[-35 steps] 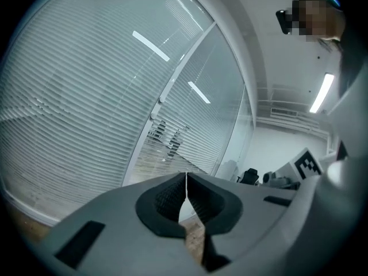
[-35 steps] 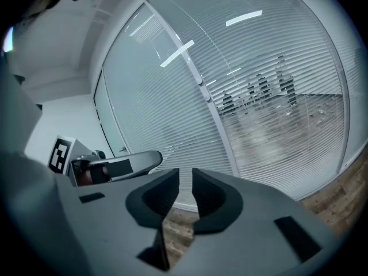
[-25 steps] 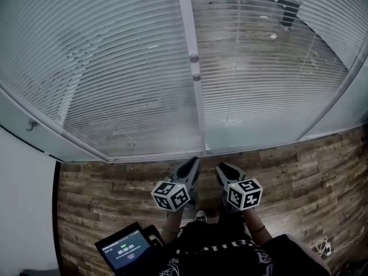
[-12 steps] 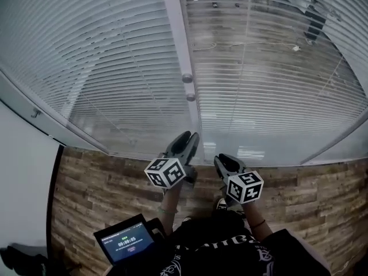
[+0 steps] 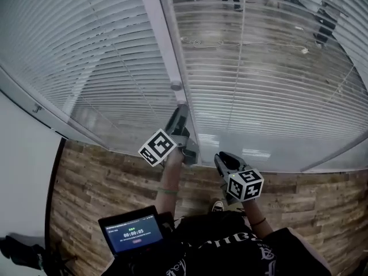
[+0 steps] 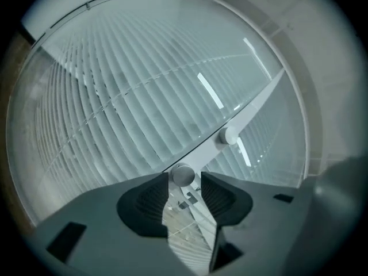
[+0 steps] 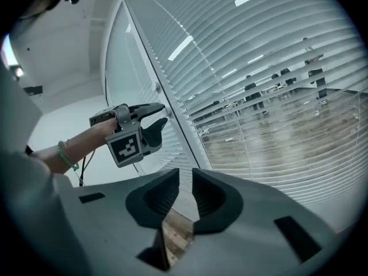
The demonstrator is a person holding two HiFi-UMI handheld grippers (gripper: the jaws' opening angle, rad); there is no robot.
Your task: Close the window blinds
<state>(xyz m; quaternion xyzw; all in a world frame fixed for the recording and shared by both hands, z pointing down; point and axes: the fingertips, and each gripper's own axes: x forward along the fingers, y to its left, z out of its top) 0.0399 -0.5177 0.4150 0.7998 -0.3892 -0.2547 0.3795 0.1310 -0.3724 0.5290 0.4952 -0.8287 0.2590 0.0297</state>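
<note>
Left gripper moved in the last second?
Yes: the left gripper rose toward the window post; the lower knob now sits between its opening jaws, not pressed.

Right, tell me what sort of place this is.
Likely an office interior: a metal-framed glass partition, slatted blinds behind the glass, and a wood-plank floor.

Your blinds [image 5: 103,56]: pale grey-white slats, fine horizontal striping. The post [image 5: 158,33] between panes is white, the knob [image 6: 183,175] silver-grey. The floor [image 5: 103,183] is mottled brown wood planks. Your right gripper [image 7: 185,174]: grey shell, black ribbed pads, cube in black-on-white squares. Your wristband [image 7: 65,156] is green. The tablet [image 5: 133,234] screen is dark, top bar maybe teal; too small to confirm.
</note>
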